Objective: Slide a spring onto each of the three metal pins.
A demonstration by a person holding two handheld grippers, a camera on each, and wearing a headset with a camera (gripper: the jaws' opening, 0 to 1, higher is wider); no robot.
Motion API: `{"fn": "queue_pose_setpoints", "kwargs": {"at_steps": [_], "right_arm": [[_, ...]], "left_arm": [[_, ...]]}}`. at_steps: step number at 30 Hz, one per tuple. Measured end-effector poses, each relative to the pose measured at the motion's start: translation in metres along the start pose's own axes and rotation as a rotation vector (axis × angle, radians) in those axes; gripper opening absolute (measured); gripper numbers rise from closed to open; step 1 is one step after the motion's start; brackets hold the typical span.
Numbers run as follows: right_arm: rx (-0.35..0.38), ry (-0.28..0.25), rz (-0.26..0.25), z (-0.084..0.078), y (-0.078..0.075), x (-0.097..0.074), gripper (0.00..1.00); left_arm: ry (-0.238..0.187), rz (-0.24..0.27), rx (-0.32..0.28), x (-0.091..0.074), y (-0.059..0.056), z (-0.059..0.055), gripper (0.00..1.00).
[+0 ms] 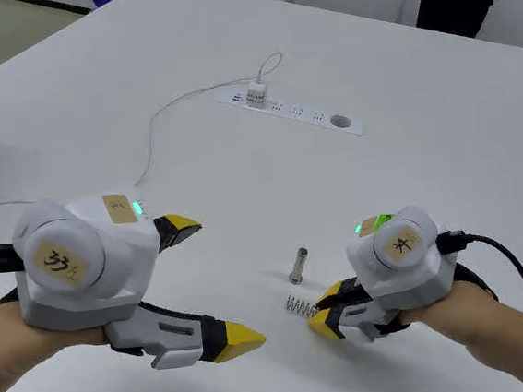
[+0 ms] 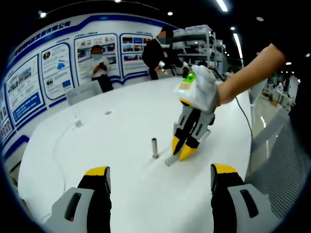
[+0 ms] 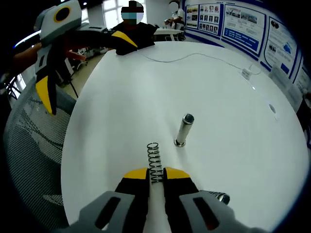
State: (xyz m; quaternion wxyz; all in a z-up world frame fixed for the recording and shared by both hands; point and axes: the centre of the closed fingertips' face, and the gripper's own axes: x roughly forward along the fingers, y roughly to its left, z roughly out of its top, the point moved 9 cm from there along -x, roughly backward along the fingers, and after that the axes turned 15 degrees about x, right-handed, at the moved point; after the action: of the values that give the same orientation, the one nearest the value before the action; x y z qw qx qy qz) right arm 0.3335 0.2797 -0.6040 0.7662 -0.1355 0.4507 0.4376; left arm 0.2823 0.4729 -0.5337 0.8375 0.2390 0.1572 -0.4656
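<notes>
Right gripper [image 3: 155, 175]: jaws drawn almost together, pinching the near end of one spring [image 3: 154, 160]. The rest of the coil runs forward from the yellow tips, low over the white table [image 1: 408, 173] and apparently resting on it. Spring: bare, not yet on any pin, its free end pointing roughly toward the pin but stopping short of it. Pin [image 3: 183, 130]: one item, short metal cylinder, standing upright on its flared base just beyond and to one side of the spring, near it but apart. It carries no spring. Left gripper [image 1: 216, 282]: jaws spread wide, holding nothing, hovering above the table well to the person's left of the work, its own view looking across at the pin [image 2: 155, 148] and spring [image 2: 171, 159]. Farther back: power strip [image 1: 295, 114] set in the tabletop, with a white cable [image 1: 157, 123] trailing from a plug. Step in hand, by judgement: pick-up of the first spring, threading not begun. Next move calls for lifting the coil clear, turning it upright so its open end faces down over the pin head, then lowering it straight along the shaft. The left gripper is free to steady the pin should it tip.
</notes>
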Motion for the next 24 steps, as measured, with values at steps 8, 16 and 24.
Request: {"fn": "queue_pose_setpoints", "kwargs": {"at_steps": [8,16,24], "right_arm": [[0.030,-0.006,-0.019,0.000,0.002,0.000,0.11],[0.025,-0.004,-0.026,-0.005,0.008,-0.012,0.11],[-0.018,-0.082,-0.026,-0.004,0.008,-0.055,0.10]], "left_arm": [[-0.015,-0.003,0.024,0.000,0.000,0.009,0.85],[-0.012,-0.005,0.050,-0.005,0.000,0.015,0.84],[-0.009,-0.020,0.080,-0.007,-0.002,0.023,0.82]]}}
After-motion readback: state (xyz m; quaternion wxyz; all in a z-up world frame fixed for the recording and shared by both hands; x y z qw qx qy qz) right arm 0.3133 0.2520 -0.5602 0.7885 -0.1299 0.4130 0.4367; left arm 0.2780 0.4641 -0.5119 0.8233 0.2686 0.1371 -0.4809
